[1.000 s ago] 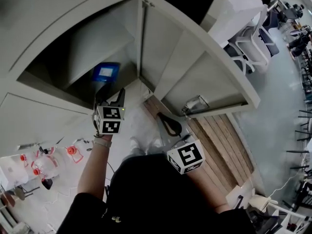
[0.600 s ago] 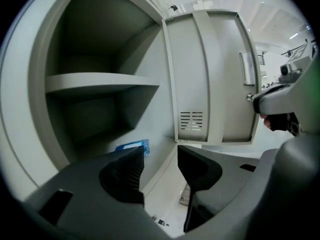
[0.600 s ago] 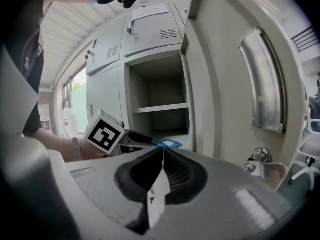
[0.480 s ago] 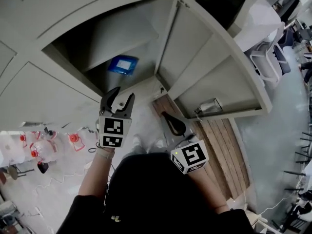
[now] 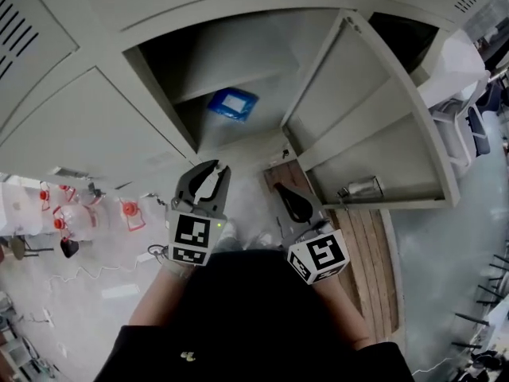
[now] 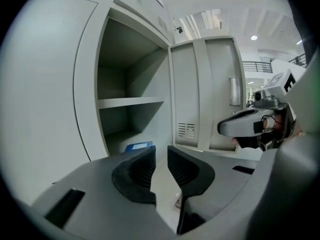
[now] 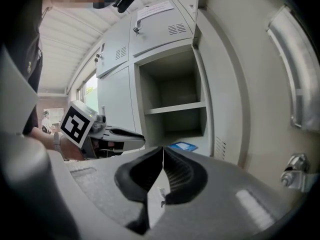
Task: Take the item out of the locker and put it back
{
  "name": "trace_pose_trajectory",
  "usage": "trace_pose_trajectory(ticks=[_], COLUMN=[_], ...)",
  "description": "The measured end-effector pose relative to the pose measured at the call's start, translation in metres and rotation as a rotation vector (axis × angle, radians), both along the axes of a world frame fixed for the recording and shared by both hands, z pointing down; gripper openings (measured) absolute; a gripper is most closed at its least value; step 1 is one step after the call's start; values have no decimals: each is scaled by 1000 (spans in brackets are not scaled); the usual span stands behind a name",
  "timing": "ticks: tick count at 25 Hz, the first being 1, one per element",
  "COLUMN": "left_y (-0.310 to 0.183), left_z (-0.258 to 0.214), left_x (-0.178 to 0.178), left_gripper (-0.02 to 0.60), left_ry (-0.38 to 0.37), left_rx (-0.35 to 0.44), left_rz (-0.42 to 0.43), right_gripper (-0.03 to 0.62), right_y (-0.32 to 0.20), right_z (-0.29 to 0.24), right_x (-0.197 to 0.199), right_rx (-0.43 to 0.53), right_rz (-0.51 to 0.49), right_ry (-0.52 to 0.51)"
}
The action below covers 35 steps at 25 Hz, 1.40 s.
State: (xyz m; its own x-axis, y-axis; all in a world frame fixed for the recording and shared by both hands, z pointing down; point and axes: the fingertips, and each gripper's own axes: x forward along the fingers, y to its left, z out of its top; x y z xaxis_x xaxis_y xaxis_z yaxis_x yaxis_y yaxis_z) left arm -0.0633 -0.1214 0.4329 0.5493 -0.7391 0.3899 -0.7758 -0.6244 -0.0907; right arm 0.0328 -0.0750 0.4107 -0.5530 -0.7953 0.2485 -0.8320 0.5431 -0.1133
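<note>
Ahead of our left tool point(image 5: 215, 167), whose empty jaws just closed to a narrow gap, the blue packet point(image 5: 233, 103) looks flat, light and slippery; we'd pinch its near edge. Our right tool point(image 5: 280, 188) is closed and empty.

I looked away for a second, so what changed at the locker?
The left gripper drew back from the locker, empty, and its jaws have just been closing partway. The blue packet stayed on the locker floor below the shelf, and the right gripper stayed shut.
</note>
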Motion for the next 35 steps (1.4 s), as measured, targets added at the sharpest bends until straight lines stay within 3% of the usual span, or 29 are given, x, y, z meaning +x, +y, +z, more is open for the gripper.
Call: trace_pose_trajectory(ticks=[5, 10, 17, 29, 35], left_y=[15, 27, 34, 40, 44], left_z=[-10, -15, -14, -18, -16], left_x=[-8, -12, -24, -27, -23], left_gripper=[37, 15, 14, 14, 14], left_ry=[33, 66, 99, 189, 178], left_rx=[7, -12, -36, -60, -65], left_rz=[-18, -24, -77, -88, -67], right_gripper=[2, 2, 2, 1, 1], right_y=[-4, -8, -9, -5, 2], right_z=[-3, -4, -6, -7, -9], right_x=[-12, -18, -24, -32, -36], right_rx=[10, 10, 10, 14, 24], right_rz=[-51, -82, -116, -162, -193], right_ry=[-8, -18, -26, -23, -6])
